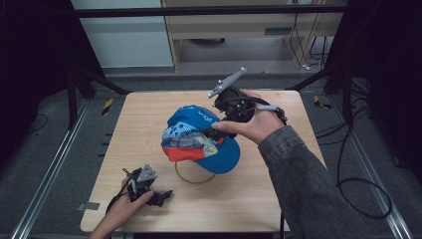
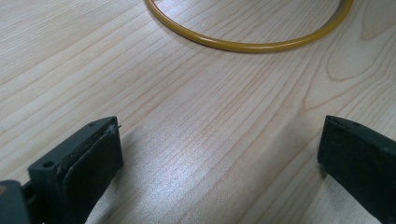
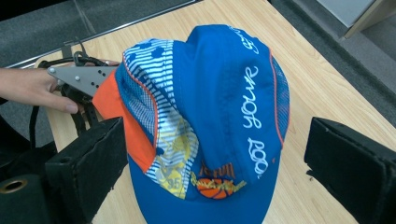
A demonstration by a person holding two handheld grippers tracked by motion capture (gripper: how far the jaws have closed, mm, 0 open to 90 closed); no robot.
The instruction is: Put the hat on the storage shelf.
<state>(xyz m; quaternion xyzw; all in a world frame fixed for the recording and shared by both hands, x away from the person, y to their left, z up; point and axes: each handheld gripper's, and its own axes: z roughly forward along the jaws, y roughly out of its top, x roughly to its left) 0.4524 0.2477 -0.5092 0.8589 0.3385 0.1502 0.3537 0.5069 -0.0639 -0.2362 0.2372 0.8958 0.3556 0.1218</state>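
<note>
A pale wooden table (image 1: 259, 199) stands on grey carpet in a dim room, with metal rails along both sides and a light cabinet and cables at the far wall.

Near the middle of the table lies a blue cap (image 1: 199, 139) with a blue-and-white patterned panel, an orange patch on one side and white script across the crown. In the right gripper view the cap (image 3: 219, 116) has a small basketball print near its front edge. Just under the cap's near edge lies a thin yellow ring (image 1: 191, 178), flat on the wood and partly covered by the cap; in the left gripper view the ring (image 2: 247, 45) curves across the top of the picture.

The right gripper (image 1: 219, 130) hovers at the cap's right side, held from above by the person's right hand (image 1: 256, 124). In its own view the right gripper (image 3: 215, 163) has its jaws set wide, one on each side of the cap's front part, with the cap between them and no pad visibly pressing the fabric.

The left gripper (image 1: 161, 195) rests low near the table's near-left corner, well apart from the cap, held by the left hand (image 1: 124, 206). Its jaws stand wide over bare wood, holding nothing.
</note>
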